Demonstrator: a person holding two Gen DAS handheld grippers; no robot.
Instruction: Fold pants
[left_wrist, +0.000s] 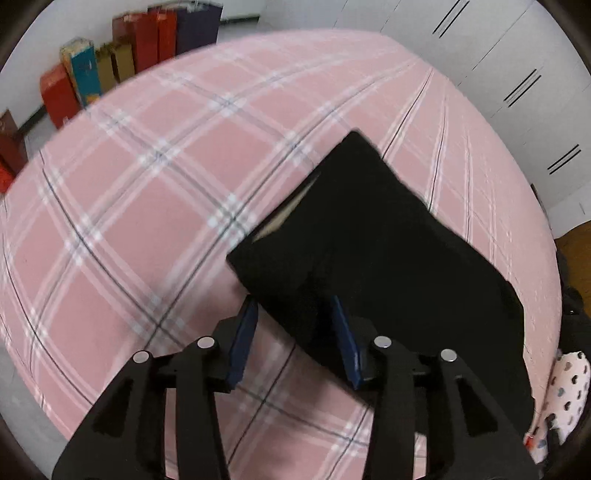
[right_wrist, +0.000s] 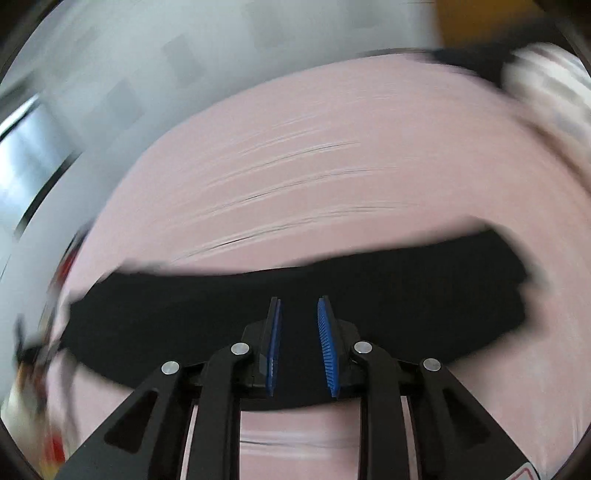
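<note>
A pink plaid bedsheet (left_wrist: 147, 206) spreads ahead of both grippers; white cupboards (left_wrist: 517, 74) and coloured boxes (left_wrist: 88, 74) stand beyond; the folded black pants (left_wrist: 369, 240) lie under the parted left gripper (left_wrist: 291, 317), unclamped; the right gripper (right_wrist: 299, 317) gapes slightly above them, its view blurred.

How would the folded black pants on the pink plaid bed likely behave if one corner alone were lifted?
The black pants would probably flop open, since they lie as soft layers with a gap showing along one edge. They look light, lying flat on the plaid bedsheet. Pushed, they would likely bunch rather than slide.
</note>
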